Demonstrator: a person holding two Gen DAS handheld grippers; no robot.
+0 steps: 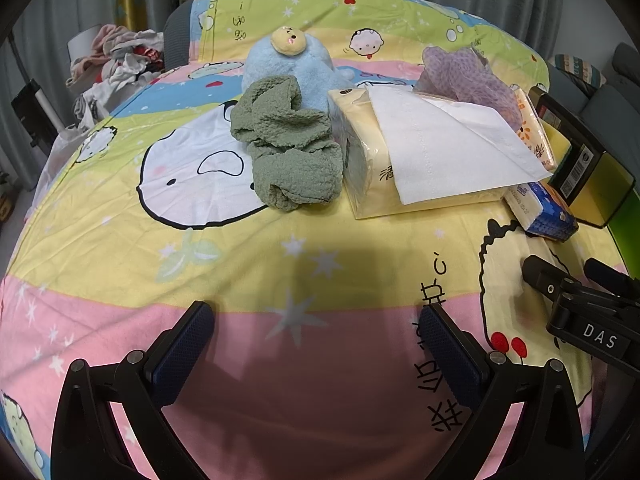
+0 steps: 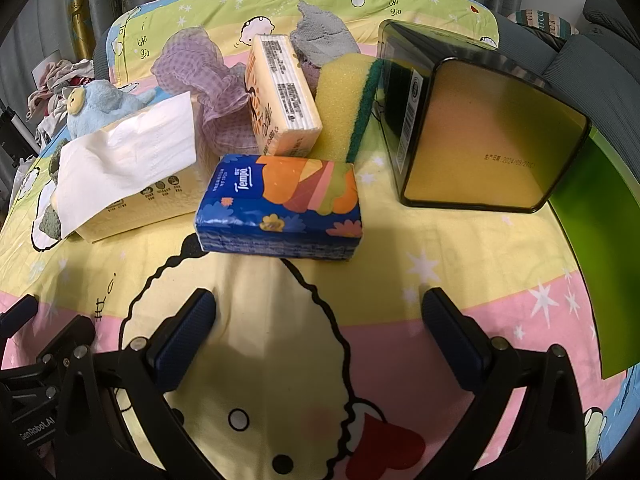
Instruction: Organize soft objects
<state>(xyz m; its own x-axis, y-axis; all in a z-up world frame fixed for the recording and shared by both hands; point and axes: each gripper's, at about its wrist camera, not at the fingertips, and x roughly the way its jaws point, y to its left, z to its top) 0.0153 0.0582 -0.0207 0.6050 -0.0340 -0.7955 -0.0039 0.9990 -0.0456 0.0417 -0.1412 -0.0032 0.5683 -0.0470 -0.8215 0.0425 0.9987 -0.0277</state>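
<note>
On the cartoon bedsheet lie a crumpled green cloth (image 1: pixel 290 146), a blue plush toy (image 1: pixel 290 66), a yellow tissue pack (image 1: pixel 404 152) with a white sheet pulled out, and a purple gauze cloth (image 1: pixel 466 76). My left gripper (image 1: pixel 316 322) hovers open in front of them, nothing between its fingers. In the right wrist view a blue Tempo tissue pack (image 2: pixel 280 208) lies just ahead of my open right gripper (image 2: pixel 318 312). Behind it are an orange tissue pack (image 2: pixel 282 94), a yellow-green sponge (image 2: pixel 346 100), a grey cloth (image 2: pixel 322 34), the purple gauze cloth (image 2: pixel 192 68) and the yellow tissue pack (image 2: pixel 132 176).
A dark clear-walled bin (image 2: pixel 480 128) lies on its side at the right, its opening towards me, next to a green board (image 2: pixel 592 264). A pile of laundry (image 1: pixel 114 68) sits off the bed's far left. The right gripper's body (image 1: pixel 580 308) shows at the left wrist view's right edge.
</note>
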